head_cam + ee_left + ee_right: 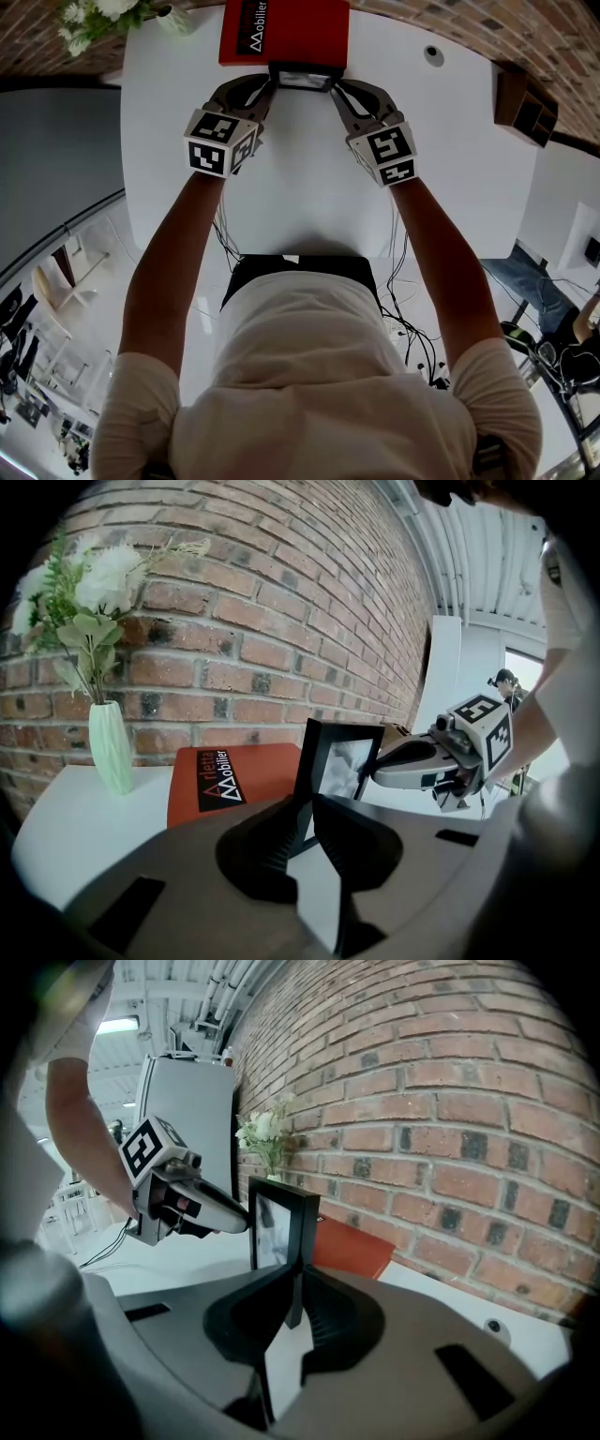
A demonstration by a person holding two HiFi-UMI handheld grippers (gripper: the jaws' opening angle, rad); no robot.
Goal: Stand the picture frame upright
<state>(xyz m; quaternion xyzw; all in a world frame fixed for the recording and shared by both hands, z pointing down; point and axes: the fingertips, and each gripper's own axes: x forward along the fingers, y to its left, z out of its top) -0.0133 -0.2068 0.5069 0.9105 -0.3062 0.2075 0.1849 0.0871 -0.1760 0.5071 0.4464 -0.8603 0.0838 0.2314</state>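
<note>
I have the picture frame (pixel 300 77) standing upright on the white counter (pixel 309 187), just in front of the red book (pixel 281 28), with its glass facing back toward me. From above I see little but its top edge, which suggests it is close to vertical.

The left tongs (pixel 270 84) are closed narrowly on the frame's side edge left of the book's middle. The pads lie against it with no gap that I can see. The right tongs (pixel 336 86) pinch the opposite edge just as narrowly, right of the book's middle. I hold it from both sides so it cannot twist or tip while its foot settles.

I cannot see a rear stand from here. The book close behind should catch the frame if it falls backward. The green vase (pixel 111 747) stands well left of the book, clear of my work.

I judge the standing nearly done, and what remains is letting go gently.
</note>
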